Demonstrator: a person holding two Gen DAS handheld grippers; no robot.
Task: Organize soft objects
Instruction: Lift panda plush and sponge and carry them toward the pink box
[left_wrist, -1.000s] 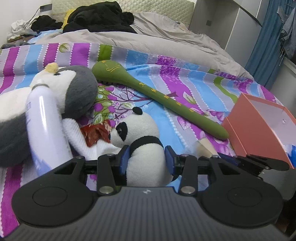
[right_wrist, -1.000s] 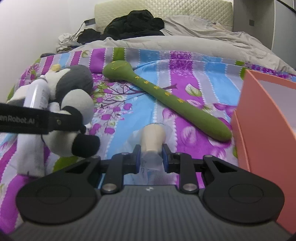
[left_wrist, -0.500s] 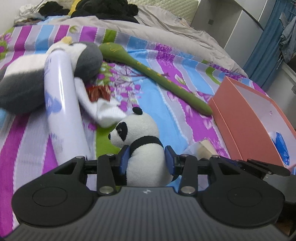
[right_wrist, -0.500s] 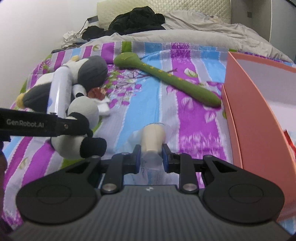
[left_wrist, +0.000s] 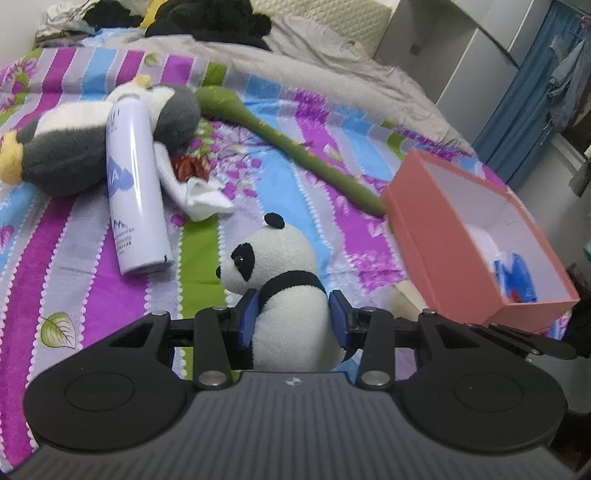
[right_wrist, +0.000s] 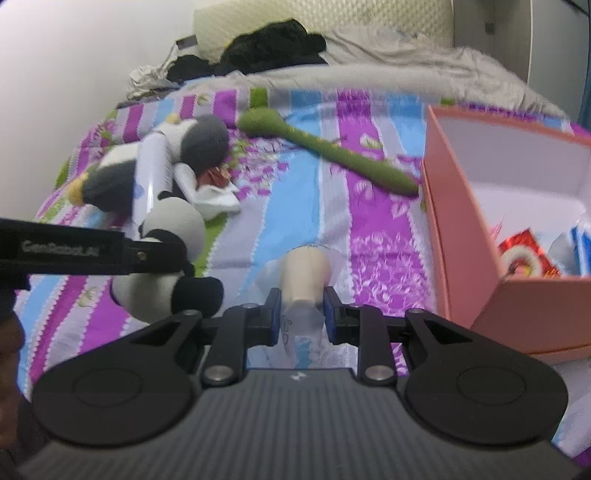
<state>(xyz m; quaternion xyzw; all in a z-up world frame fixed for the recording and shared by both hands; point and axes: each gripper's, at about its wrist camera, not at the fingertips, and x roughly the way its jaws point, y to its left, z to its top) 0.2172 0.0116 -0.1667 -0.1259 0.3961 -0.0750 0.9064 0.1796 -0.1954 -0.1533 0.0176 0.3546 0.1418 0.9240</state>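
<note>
My left gripper (left_wrist: 292, 320) is shut on a small panda plush (left_wrist: 284, 277) and holds it above the striped bedspread. The panda also shows in the right wrist view (right_wrist: 162, 266), at the left. My right gripper (right_wrist: 301, 314) is shut on a beige item in a clear plastic wrapper (right_wrist: 304, 275). An open pink box (left_wrist: 476, 236) sits to the right, with a blue item and a red packet inside (right_wrist: 524, 247). A grey penguin plush (left_wrist: 88, 144), a long green plush (left_wrist: 295, 147) and a white sock (left_wrist: 195, 192) lie on the bed.
A white spray can (left_wrist: 135, 184) lies against the penguin plush, with a red wrapper (left_wrist: 192, 166) beside it. A grey duvet (left_wrist: 295, 55) and dark clothes (left_wrist: 207, 18) are at the head of the bed. A blue curtain (left_wrist: 532, 103) hangs at the right.
Both grippers have lifted and pulled back with their loads. The pink box has come further into both views, and its inside now shows.
</note>
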